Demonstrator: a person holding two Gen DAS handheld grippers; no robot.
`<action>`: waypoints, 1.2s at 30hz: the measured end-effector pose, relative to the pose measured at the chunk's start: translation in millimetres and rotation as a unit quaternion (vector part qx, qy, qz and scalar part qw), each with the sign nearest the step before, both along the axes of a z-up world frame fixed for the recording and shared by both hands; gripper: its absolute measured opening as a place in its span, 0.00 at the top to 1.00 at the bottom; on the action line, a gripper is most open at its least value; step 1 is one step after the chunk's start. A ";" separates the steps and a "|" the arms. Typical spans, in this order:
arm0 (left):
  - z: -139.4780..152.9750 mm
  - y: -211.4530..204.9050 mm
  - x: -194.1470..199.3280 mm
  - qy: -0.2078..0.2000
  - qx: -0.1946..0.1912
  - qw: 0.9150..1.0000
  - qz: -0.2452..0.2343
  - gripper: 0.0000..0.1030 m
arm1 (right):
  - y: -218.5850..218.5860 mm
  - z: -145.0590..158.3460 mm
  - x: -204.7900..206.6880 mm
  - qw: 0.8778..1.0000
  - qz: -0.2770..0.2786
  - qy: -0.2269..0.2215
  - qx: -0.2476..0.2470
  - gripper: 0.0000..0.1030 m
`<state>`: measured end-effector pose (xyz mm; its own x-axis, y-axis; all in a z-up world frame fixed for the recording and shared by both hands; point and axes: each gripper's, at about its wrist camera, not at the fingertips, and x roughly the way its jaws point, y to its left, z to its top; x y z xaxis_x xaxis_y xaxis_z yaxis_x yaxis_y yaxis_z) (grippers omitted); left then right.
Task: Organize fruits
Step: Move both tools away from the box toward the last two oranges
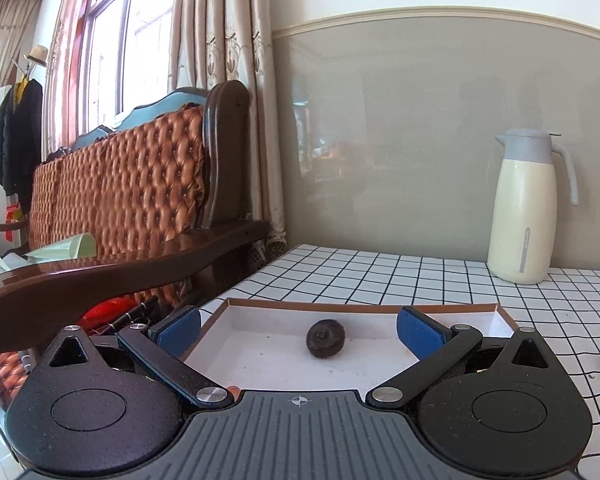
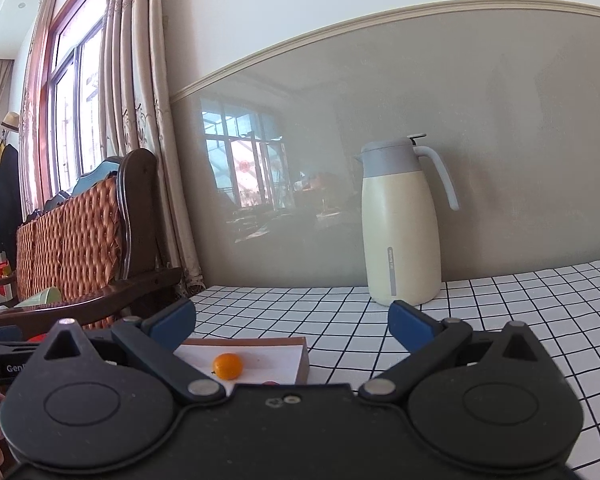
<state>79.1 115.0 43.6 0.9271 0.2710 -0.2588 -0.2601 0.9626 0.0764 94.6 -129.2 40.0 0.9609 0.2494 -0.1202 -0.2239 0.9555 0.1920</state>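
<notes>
Lying loose in the shallow box [image 1: 500, 316], the dark round fruit [image 1: 325, 338] is judged light, firm and roll-prone, best pinched across its middle by the left gripper [image 1: 299, 326], whose jaws are spread wide and empty, as are those of the right gripper [image 2: 292, 322]

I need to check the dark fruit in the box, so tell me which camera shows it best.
The left wrist view. The dark fruit lies in full sight on the white floor of the box, between the open left tool's fingers. The right wrist view shows only a corner of the box with an orange fruit; no dark fruit appears.

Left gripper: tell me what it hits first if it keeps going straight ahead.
Probably the dark round fruit lying in the shallow white box, straight ahead of the open left gripper. Depth is uncertain; a level path might pass above it.
</notes>
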 end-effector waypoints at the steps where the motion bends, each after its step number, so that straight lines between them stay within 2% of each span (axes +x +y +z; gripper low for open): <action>1: 0.1 -4.3 0.0 0.000 0.000 1.000 -0.005 0.00 | -3.6 -0.6 -0.7 1.000 -0.002 0.002 -0.001 0.06; 9: -1.4 -44.1 -0.8 0.000 -0.001 0.998 -0.057 0.00 | -36.5 -4.7 -8.2 1.000 -0.026 0.014 -0.007 0.06; 14: -4.3 -77.3 0.4 0.003 0.017 0.995 -0.096 0.00 | -55.9 -8.2 -13.7 0.999 -0.042 0.021 -0.015 0.06; 19: -7.0 -103.4 2.4 0.009 0.018 0.992 -0.126 0.00 | -74.1 -11.5 -18.3 0.997 -0.066 0.027 -0.020 0.06; 30: -13.3 -157.5 4.8 0.022 0.022 0.982 -0.185 0.00 | -127.7 -14.6 -21.6 0.988 -0.143 0.051 0.028 0.06; 36: -19.6 -187.7 9.2 0.043 0.013 0.973 -0.227 0.00 | -149.6 -18.2 -27.6 0.984 -0.164 0.056 0.045 0.06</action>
<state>88.3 -72.7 24.0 0.9281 -0.1538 -0.3392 0.1997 0.9743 0.1045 67.0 -278.8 21.8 0.9734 -0.0573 -0.2219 0.1208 0.9511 0.2843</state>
